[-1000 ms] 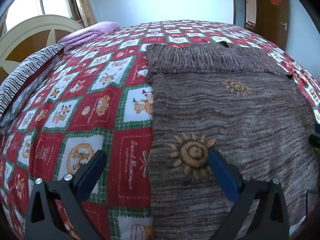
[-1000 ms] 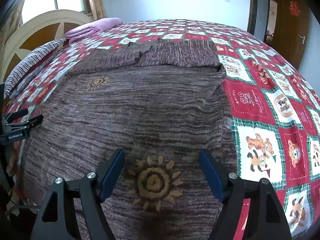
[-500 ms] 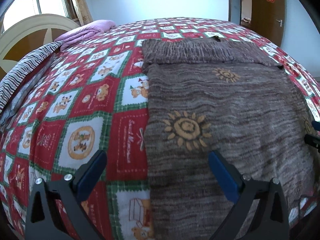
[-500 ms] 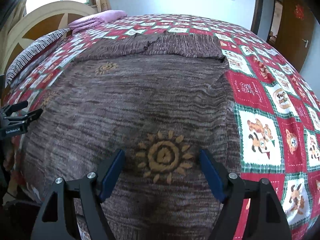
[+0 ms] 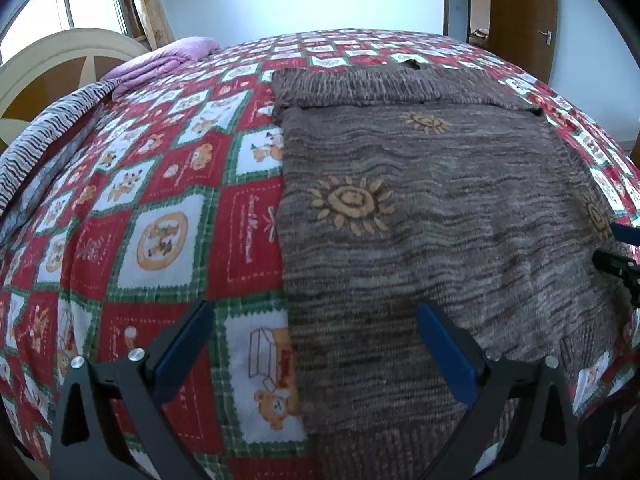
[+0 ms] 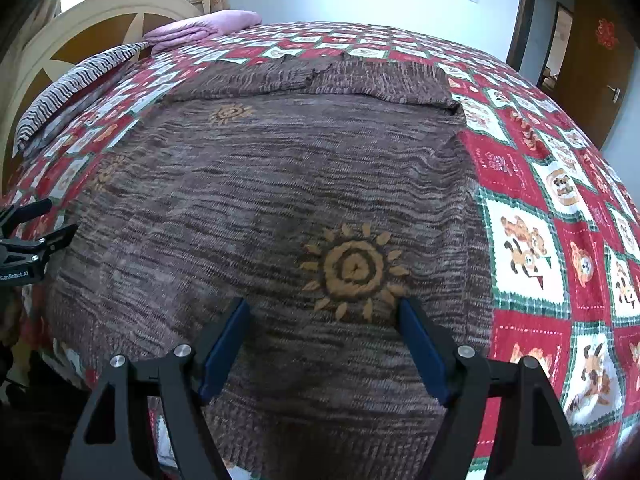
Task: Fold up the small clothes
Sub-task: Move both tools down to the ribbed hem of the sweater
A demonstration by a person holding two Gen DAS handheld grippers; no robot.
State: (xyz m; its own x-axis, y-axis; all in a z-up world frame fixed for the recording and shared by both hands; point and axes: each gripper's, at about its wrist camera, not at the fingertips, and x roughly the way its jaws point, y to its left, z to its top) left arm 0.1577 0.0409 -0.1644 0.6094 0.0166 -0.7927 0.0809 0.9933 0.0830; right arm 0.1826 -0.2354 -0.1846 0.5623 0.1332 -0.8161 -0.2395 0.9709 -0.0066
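Both grippers pulled back toward sweater (image 5: 420, 208) hem. Sweater flat on bed (image 5: 168, 184), long axis 6-to-12. Left gripper (image 5: 312, 344) jaws open over its left edge; right gripper (image 6: 324, 344) jaws open, nearer hem.

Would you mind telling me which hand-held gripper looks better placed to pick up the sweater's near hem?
Probably the right hand-held gripper: its open fingers sit wholly over the brown sweater. The left hand-held gripper straddles the sweater's side edge, one finger over the quilt.
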